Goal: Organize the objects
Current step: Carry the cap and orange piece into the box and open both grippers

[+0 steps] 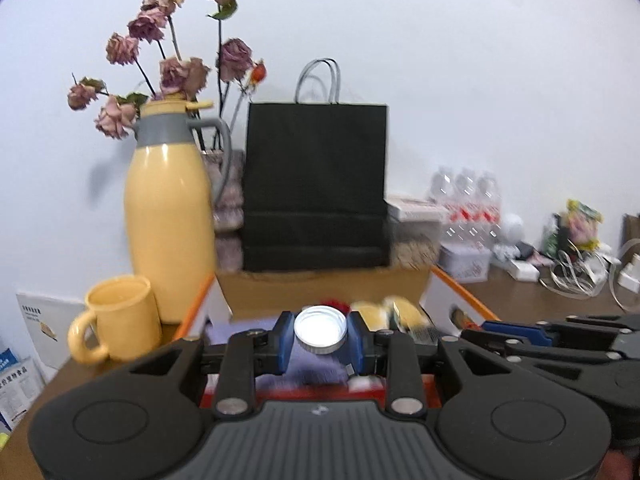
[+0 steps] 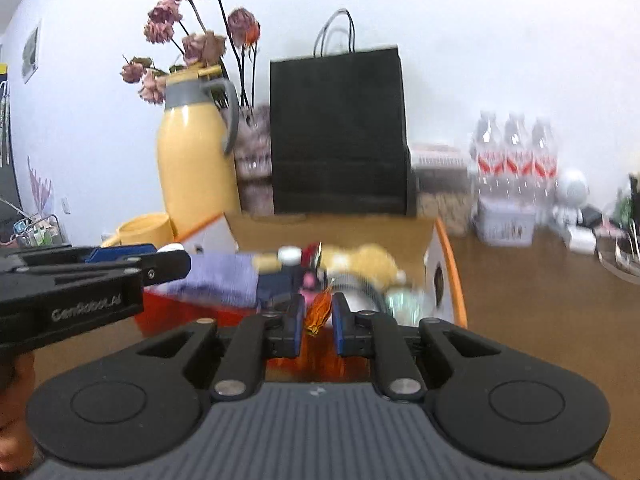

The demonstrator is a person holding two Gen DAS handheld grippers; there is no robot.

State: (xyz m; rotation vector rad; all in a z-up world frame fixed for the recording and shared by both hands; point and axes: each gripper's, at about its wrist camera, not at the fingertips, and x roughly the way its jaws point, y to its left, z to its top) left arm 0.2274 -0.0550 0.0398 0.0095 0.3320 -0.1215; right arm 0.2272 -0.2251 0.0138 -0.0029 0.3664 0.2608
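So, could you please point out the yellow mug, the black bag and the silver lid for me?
Yellow mug point(image 1: 120, 318): left wrist view, on its side wall.
Black bag point(image 1: 316, 184): left wrist view, middle of its front face.
Silver lid point(image 1: 321, 329): left wrist view, on its flat top.

Mug point(image 1: 120, 318) before jug point(image 1: 170, 216); bag point(image 1: 316, 188) right of jug, behind box point(image 1: 324, 292).

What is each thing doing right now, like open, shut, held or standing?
Left gripper: shut on the silver lid.
Right gripper: shut on a small orange thing.
Cardboard box: open, things inside.
Yellow jug: upright, lid on.
Yellow mug: upright.
Black paper bag: standing.
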